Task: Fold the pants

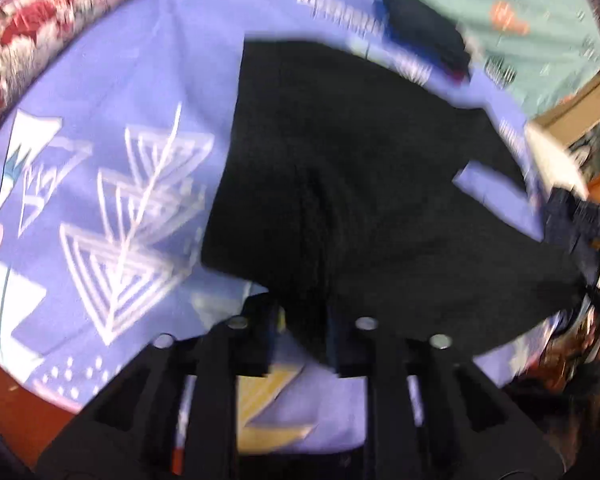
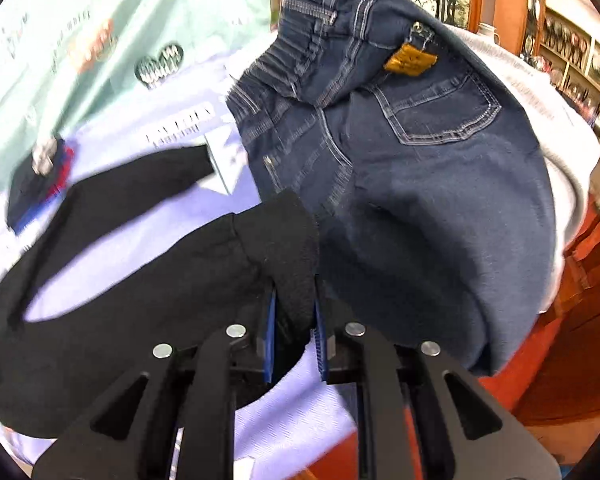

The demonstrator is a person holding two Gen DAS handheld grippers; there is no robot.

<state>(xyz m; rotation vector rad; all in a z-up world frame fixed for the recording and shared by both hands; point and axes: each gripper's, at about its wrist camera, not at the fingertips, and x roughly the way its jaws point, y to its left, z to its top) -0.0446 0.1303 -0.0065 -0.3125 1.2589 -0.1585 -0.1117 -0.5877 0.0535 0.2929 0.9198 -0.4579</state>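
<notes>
Right gripper (image 2: 294, 320) clenched on the waistband edge of the black pants (image 2: 140, 280), lifting that corner off the bedsheet (image 2: 300, 420). Left gripper (image 1: 300, 320) straddles a fold of the same pants (image 1: 340, 180); blur hides whether its pads press. Pants lie mid-sheet, legs trailing away. Jeans (image 2: 420, 180) crowd the right edge; bare sheet (image 1: 100, 160) lies open on the left.

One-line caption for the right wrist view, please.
Right hand-held gripper pinches the black pants at an edge, beside the jeans on a lilac cloth.
</notes>
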